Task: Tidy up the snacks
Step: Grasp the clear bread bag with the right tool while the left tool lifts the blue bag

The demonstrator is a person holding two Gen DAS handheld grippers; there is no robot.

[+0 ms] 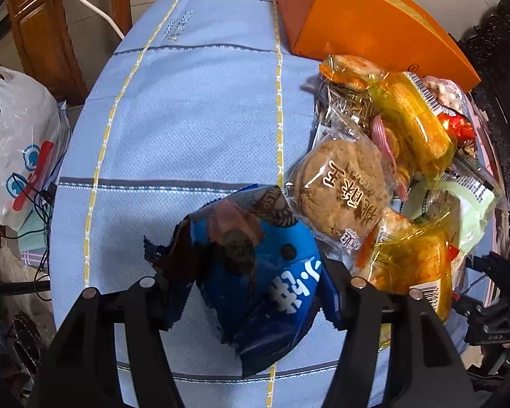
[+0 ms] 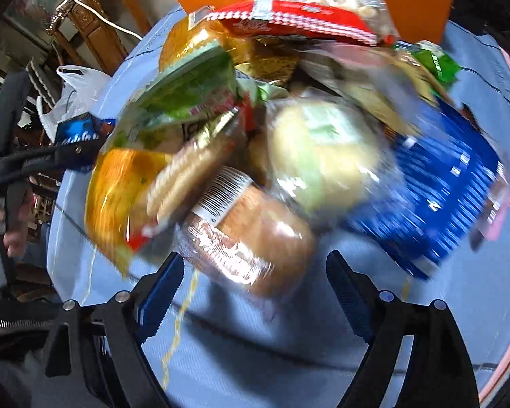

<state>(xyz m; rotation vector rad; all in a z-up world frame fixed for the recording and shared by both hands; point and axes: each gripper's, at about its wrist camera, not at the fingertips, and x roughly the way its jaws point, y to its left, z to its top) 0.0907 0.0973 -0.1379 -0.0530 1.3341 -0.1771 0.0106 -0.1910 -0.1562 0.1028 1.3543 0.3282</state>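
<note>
Left wrist view first: the left gripper (image 1: 255,282) is clamped on a blue snack bag (image 1: 255,268), the crumpled packet pinched between its two black fingers (image 1: 146,309) at the near edge of the light blue tablecloth (image 1: 173,108). Just to the right, touching the bag, lies a wrapped round cookie (image 1: 343,187), and beyond it the heap of snacks (image 1: 408,142) spreads along the right side, yellow-wrapped cakes on top. At the far right sits an orange box (image 1: 357,17), its near corner right beside the heap. Off the table to the left hangs a white plastic bag (image 1: 17,142), with a wooden chair (image 1: 44,27) farther back. Over to the right wrist view, and it is blurred: the right gripper (image 2: 255,268) stands with its blue-padded fingers (image 2: 159,295) wide apart, nothing between them, just near of a wrapped brown bun (image 2: 255,238). The snack heap fills the middle, a red packet (image 2: 289,20) at the far top, a blue ribbed packet (image 2: 442,187) on the right, the orange box behind. At the far left the left gripper shows with the blue bag in its grip.
</note>
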